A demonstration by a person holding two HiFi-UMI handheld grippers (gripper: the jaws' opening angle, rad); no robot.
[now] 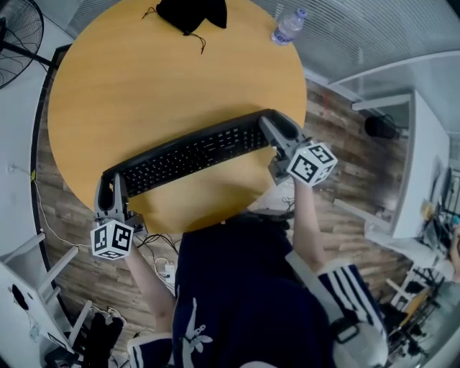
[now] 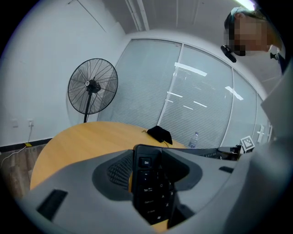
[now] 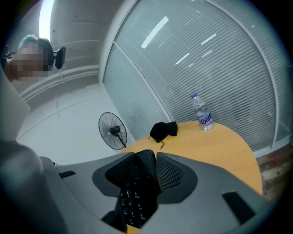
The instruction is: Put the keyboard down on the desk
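A long black keyboard (image 1: 194, 152) stretches across the near half of the round wooden desk (image 1: 144, 79), slanting up to the right. My left gripper (image 1: 115, 188) is shut on its left end (image 2: 149, 183), where the Esc key shows between the jaws. My right gripper (image 1: 277, 135) is shut on its right end (image 3: 137, 183), with keys visible between the jaws. Whether the keyboard rests on the desk or hangs just above it, I cannot tell.
A black pouch (image 1: 190, 13) with a cord lies at the desk's far edge, and a water bottle (image 1: 289, 26) lies at the far right edge. A standing fan (image 2: 92, 87) is off the desk's left. A white table (image 1: 424, 165) stands at the right.
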